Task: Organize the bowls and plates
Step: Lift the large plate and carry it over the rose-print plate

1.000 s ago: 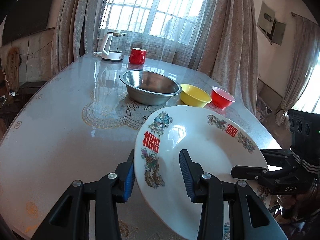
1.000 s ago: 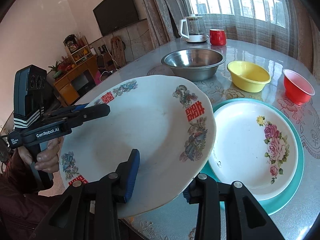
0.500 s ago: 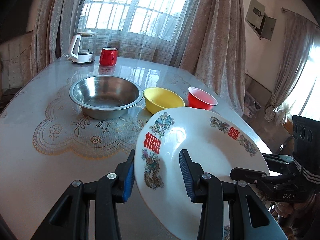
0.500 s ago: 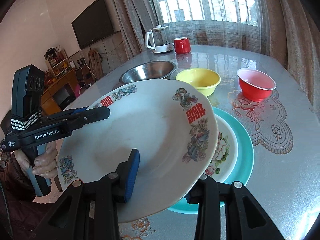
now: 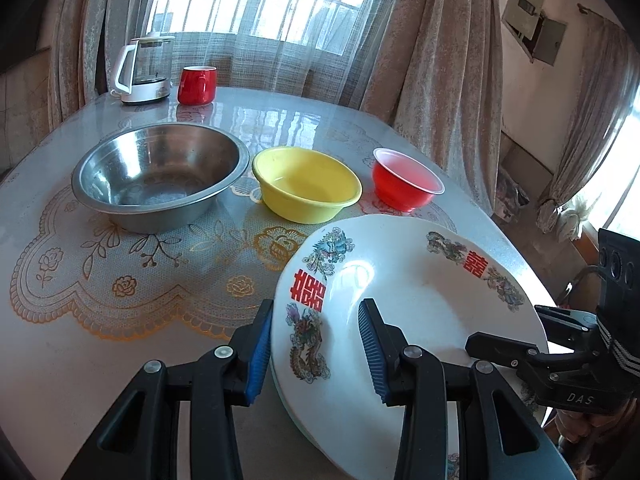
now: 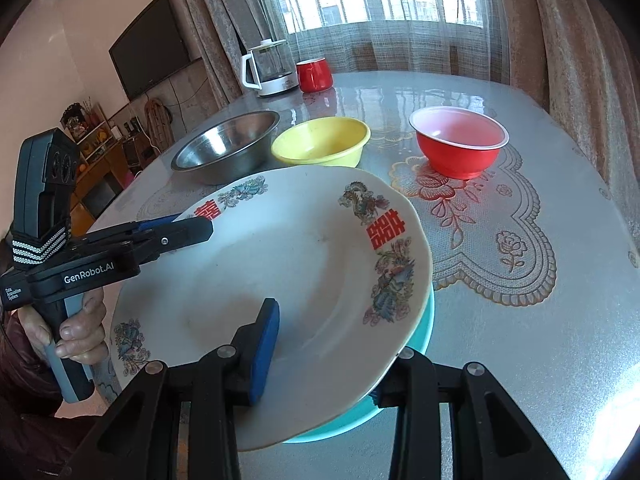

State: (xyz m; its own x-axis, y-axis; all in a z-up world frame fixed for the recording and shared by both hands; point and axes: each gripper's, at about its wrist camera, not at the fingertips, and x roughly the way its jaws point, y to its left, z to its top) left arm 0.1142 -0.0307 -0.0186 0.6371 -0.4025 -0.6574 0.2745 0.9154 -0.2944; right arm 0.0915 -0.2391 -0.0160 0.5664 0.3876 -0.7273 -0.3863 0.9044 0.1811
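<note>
A large white plate with red characters and dragon motifs is held by both grippers. My left gripper is shut on its left rim; it also shows in the right wrist view. My right gripper is shut on its opposite rim, and shows in the left wrist view. The plate hangs tilted over a teal plate, whose edge peeks out beneath. A steel bowl, a yellow bowl and a red bowl stand in a row behind.
A glass kettle and a red mug stand at the far end of the glossy table by the curtained window. The table's edge runs close on the right. A TV and shelves stand off to the left.
Both grippers have carried the white plate to the right, over the teal plate and the flowered plate on it. It now covers the flowered plate fully. Both grips stay shut.
</note>
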